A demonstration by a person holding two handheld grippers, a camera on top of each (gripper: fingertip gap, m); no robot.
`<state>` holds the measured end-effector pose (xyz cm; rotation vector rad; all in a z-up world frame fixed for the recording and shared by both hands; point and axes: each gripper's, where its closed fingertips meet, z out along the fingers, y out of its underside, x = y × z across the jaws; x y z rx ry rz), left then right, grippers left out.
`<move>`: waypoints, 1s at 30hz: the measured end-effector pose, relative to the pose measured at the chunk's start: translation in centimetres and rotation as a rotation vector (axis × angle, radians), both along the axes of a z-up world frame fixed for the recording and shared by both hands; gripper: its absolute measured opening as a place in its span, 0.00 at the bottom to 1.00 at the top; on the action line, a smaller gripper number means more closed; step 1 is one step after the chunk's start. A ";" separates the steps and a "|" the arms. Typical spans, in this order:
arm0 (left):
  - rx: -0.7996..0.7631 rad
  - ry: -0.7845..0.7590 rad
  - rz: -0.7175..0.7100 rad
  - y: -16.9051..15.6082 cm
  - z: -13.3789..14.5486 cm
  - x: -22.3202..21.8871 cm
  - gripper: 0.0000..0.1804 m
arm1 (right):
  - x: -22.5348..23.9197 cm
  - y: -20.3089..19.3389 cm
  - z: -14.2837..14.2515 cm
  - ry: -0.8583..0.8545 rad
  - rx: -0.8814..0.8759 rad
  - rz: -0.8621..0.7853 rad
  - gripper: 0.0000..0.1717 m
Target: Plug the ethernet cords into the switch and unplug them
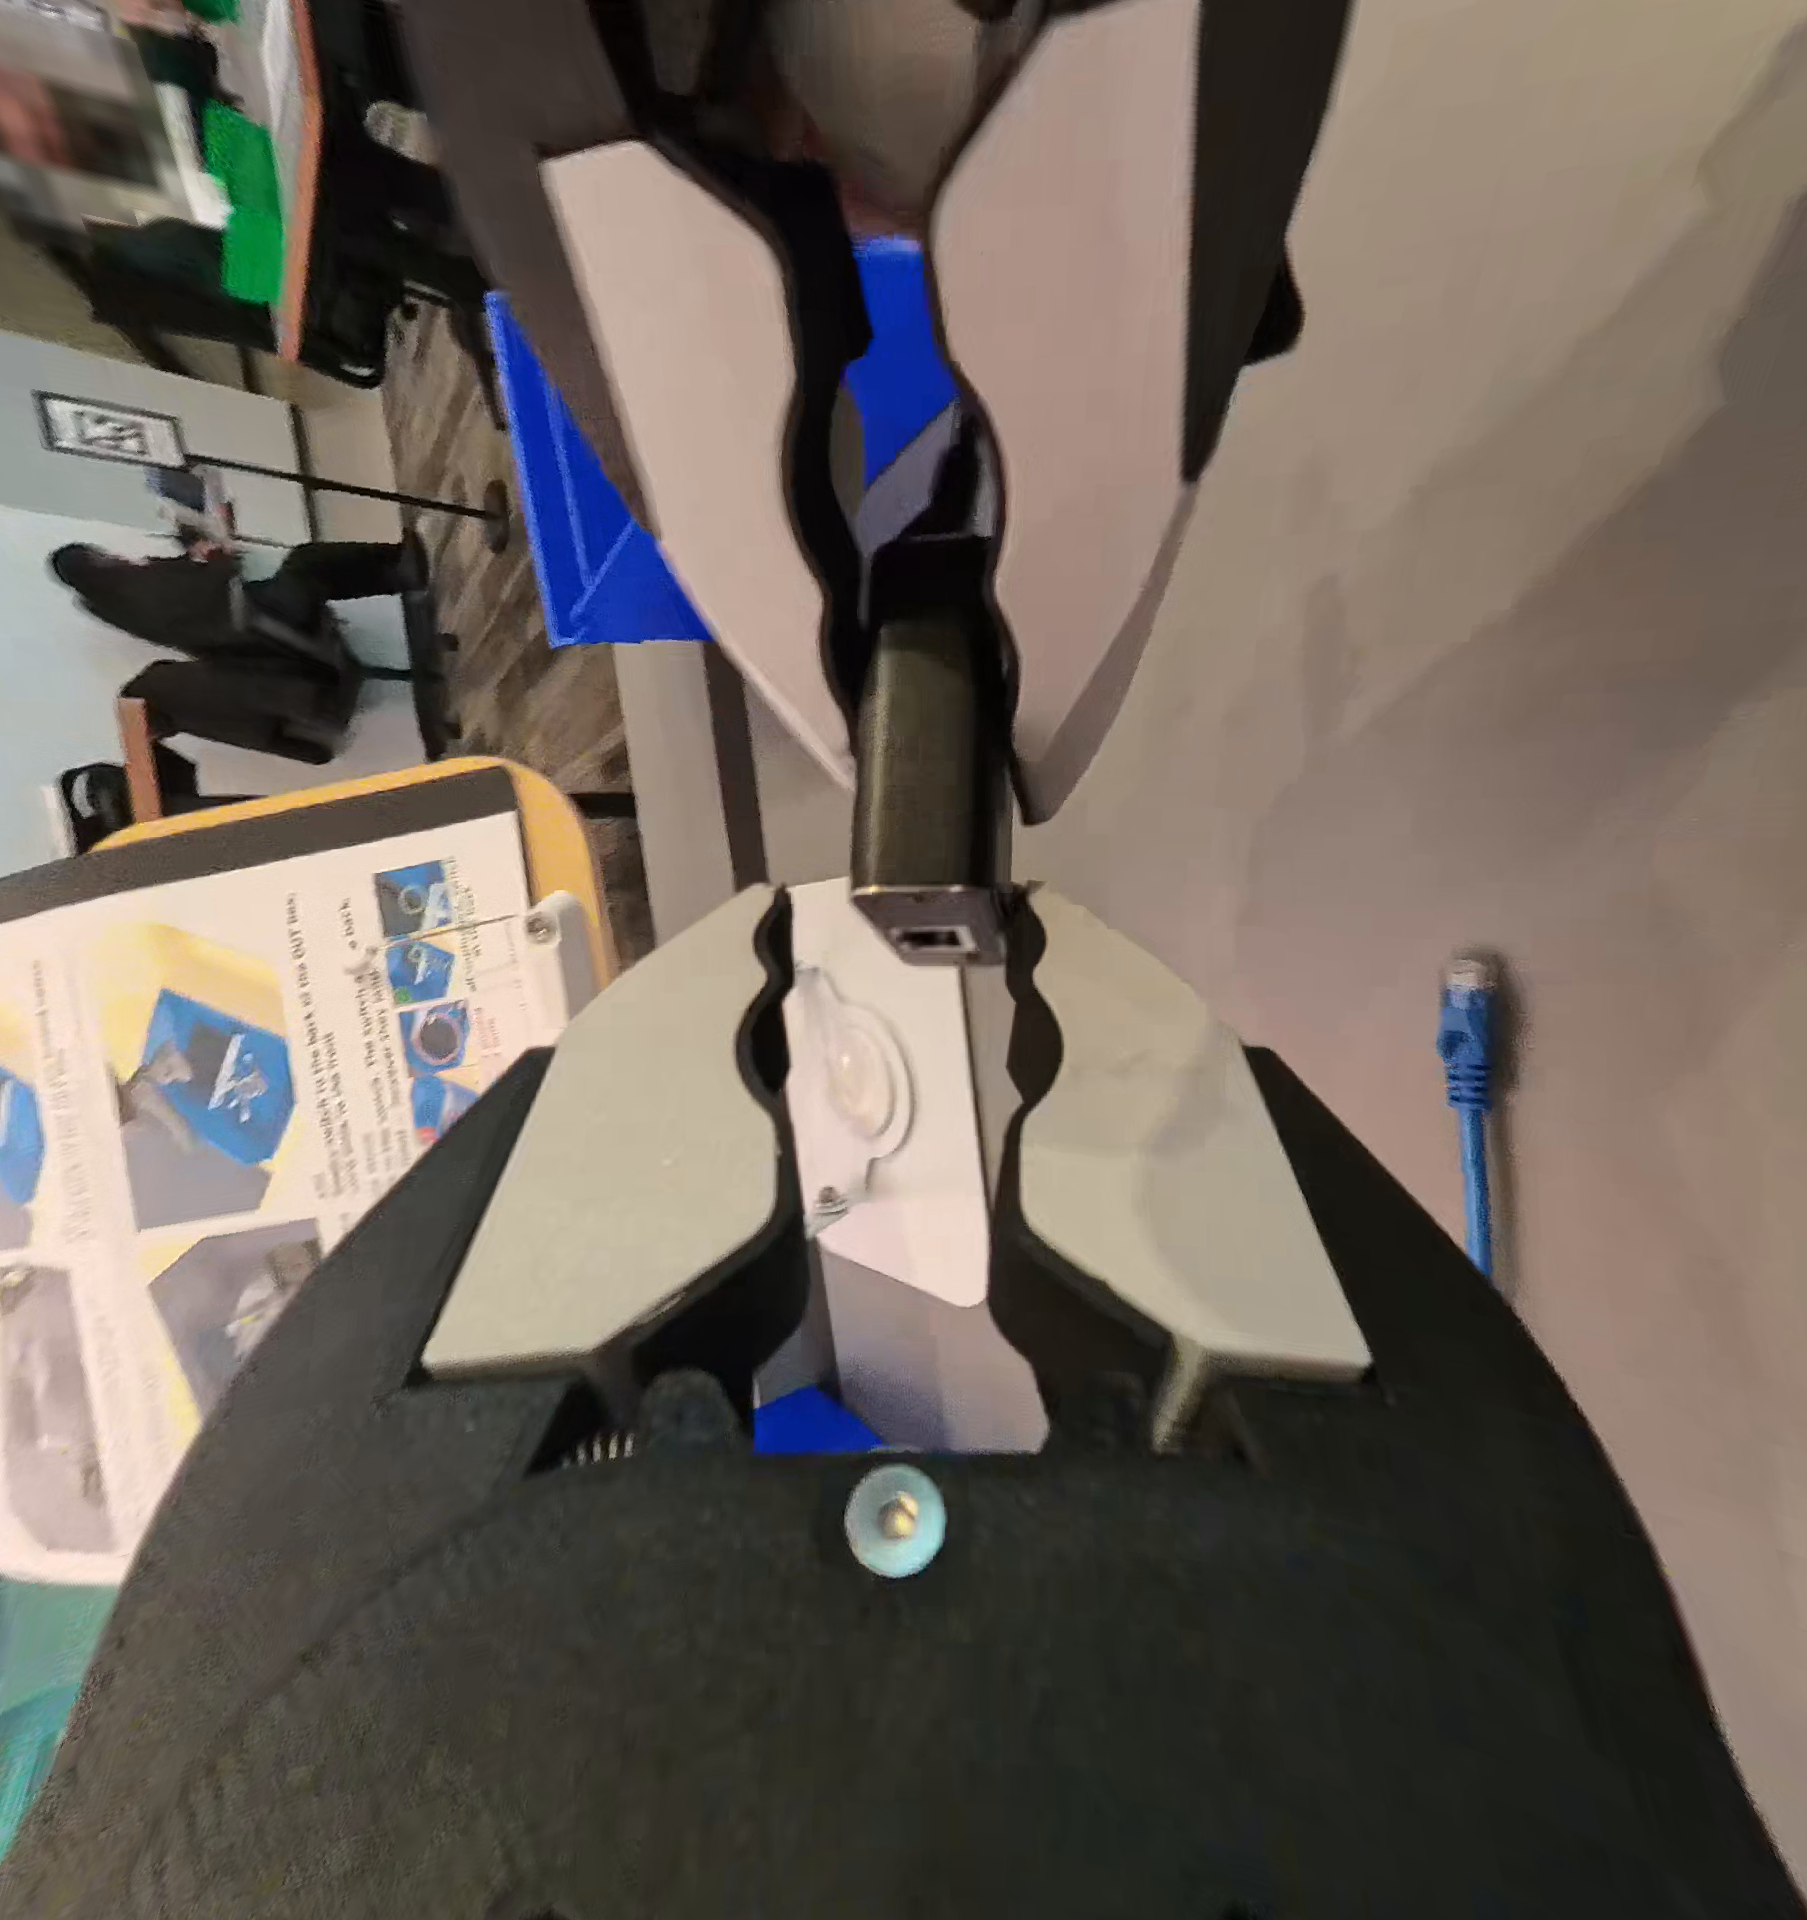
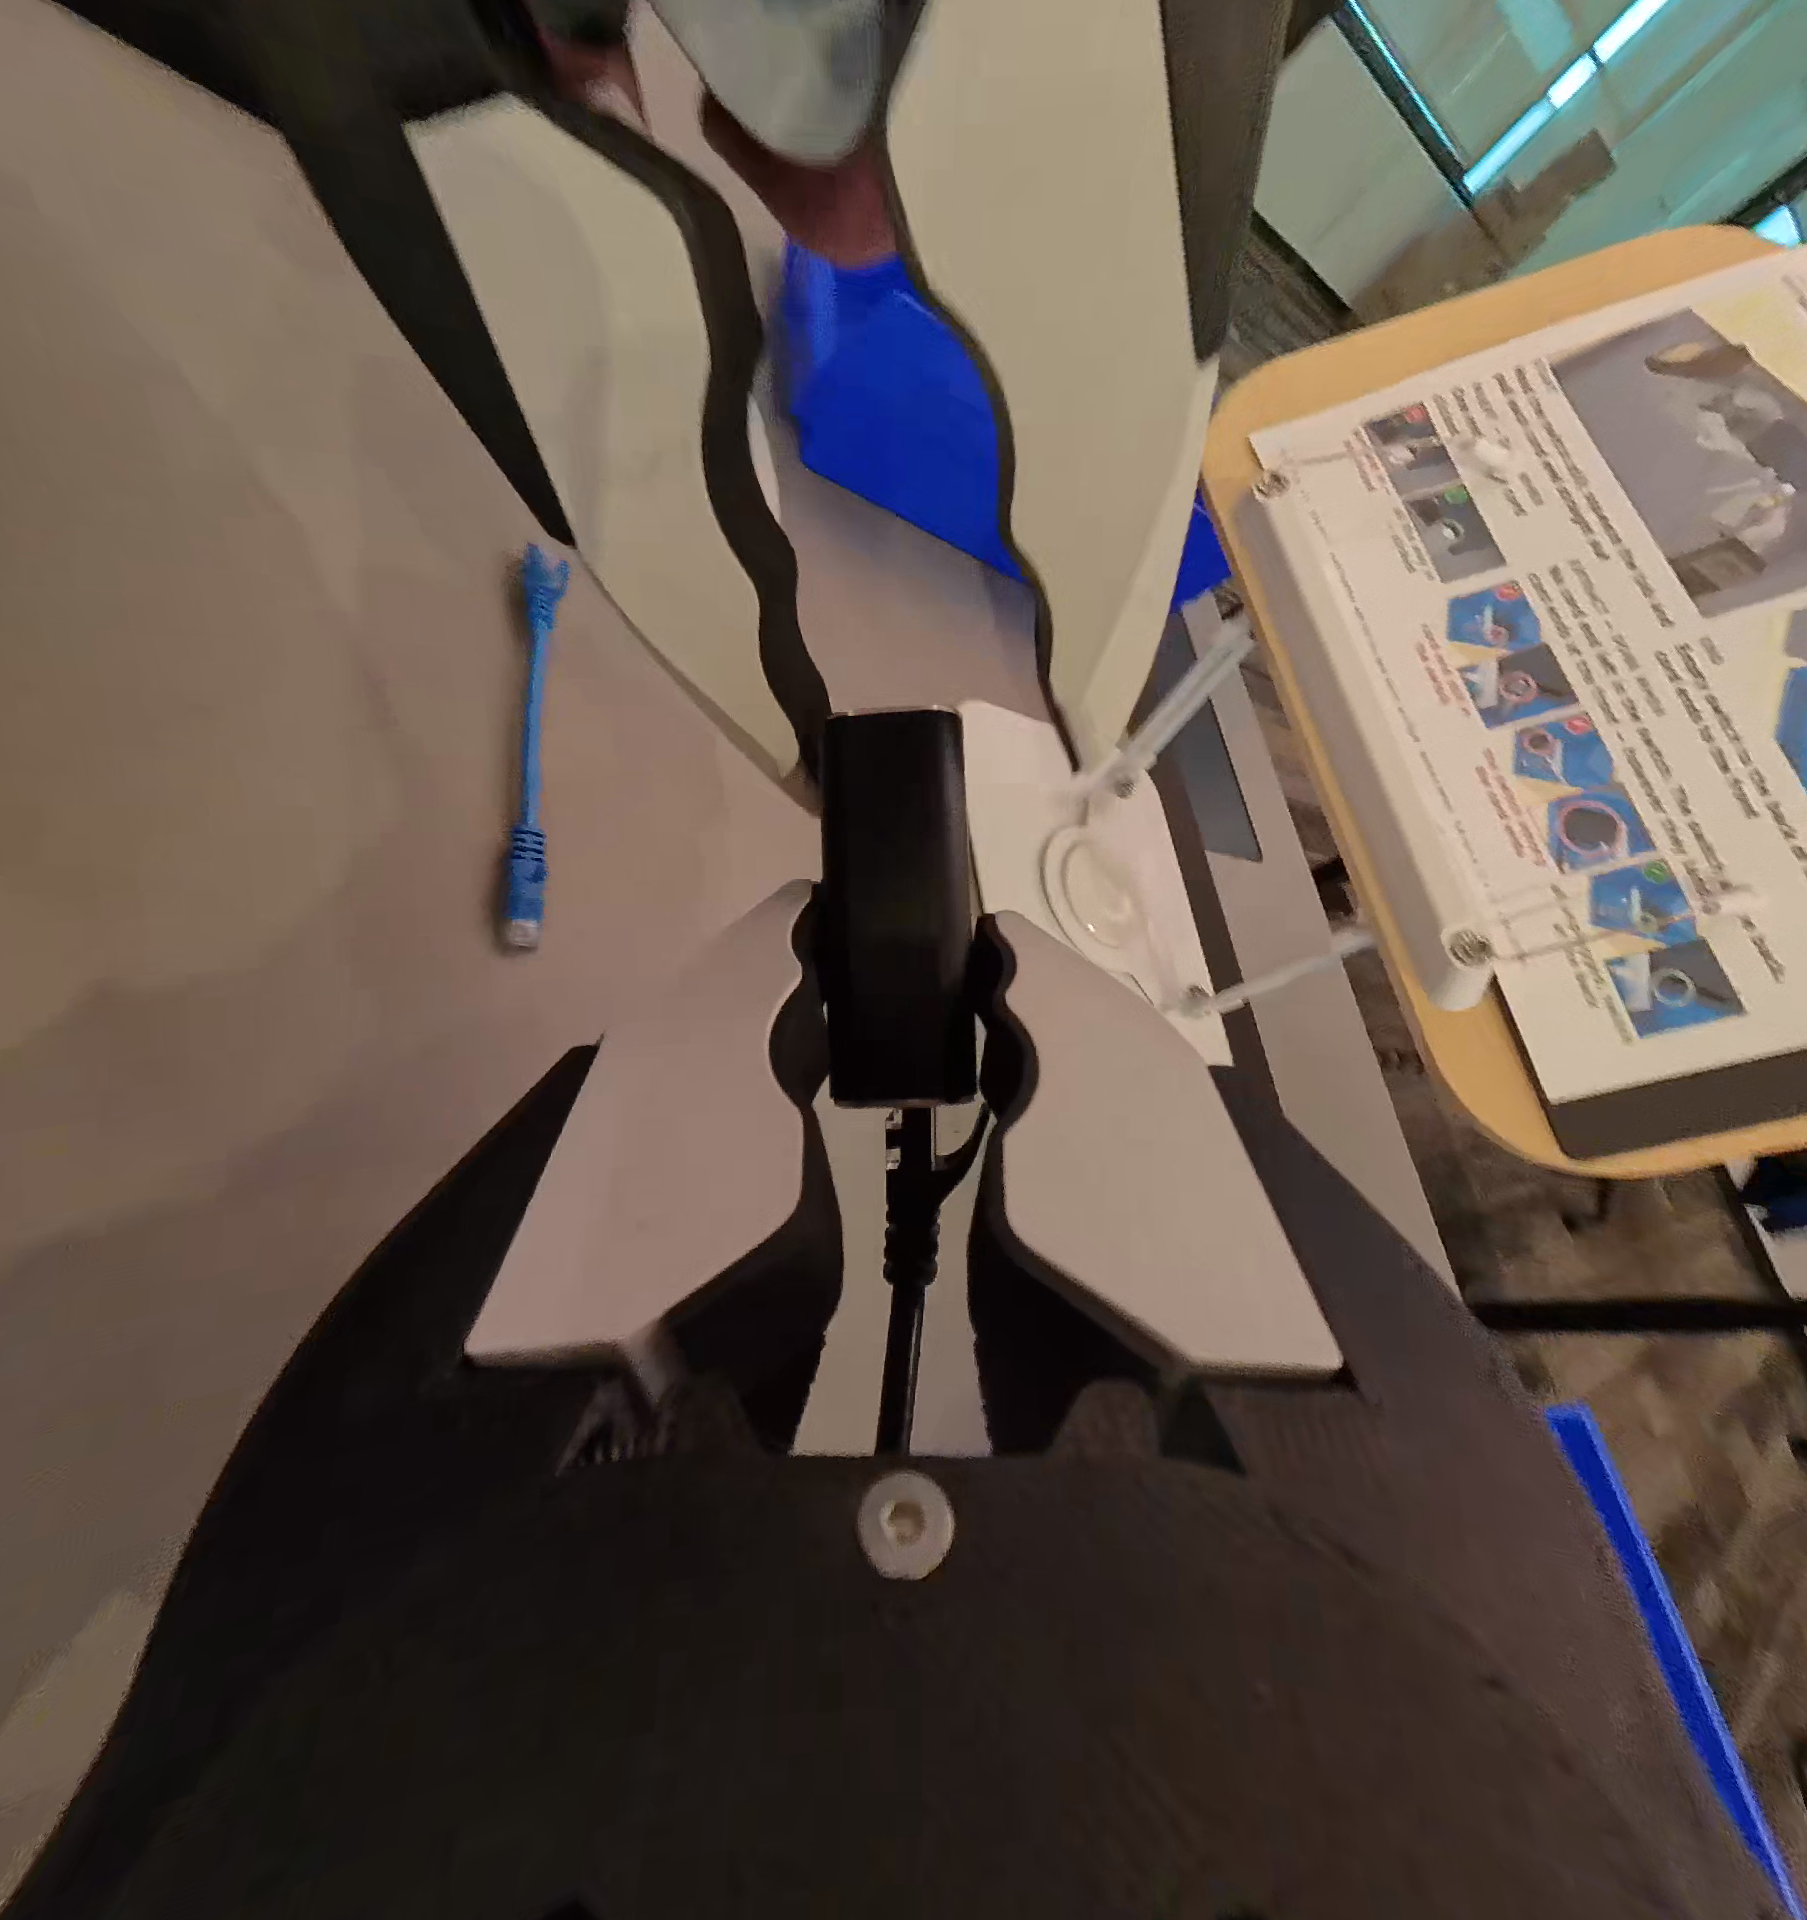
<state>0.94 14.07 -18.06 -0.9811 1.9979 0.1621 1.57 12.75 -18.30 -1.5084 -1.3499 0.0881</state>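
Two claws meet end-on along the small black oblong switch [image 2: 894,914]: right claw [image 2: 899,935] grips it, left claw [image 1: 904,914] seemingly parted at its port end.

An office-like workroom: grey bench [image 1: 1501,520], illustrated instruction sheet [image 2: 1605,675], office chairs [image 1: 255,665], carpeted floor [image 1: 525,665].

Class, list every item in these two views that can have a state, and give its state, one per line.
Switch: clamped between the right gripper's pads.
Switch port facing the left gripper: empty.
Black cord: plugged into the switch's other end.
Blue ethernet cord: unplugged, lying on the table.
Left gripper: open around the switch's end.
Right gripper: shut on the switch.
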 end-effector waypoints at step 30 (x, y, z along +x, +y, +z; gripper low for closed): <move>-0.305 0.043 0.006 -1.9 -5.6 -6.0 0.19 | 4.0 1.4 -1.7 -0.061 -0.124 -0.171 0.16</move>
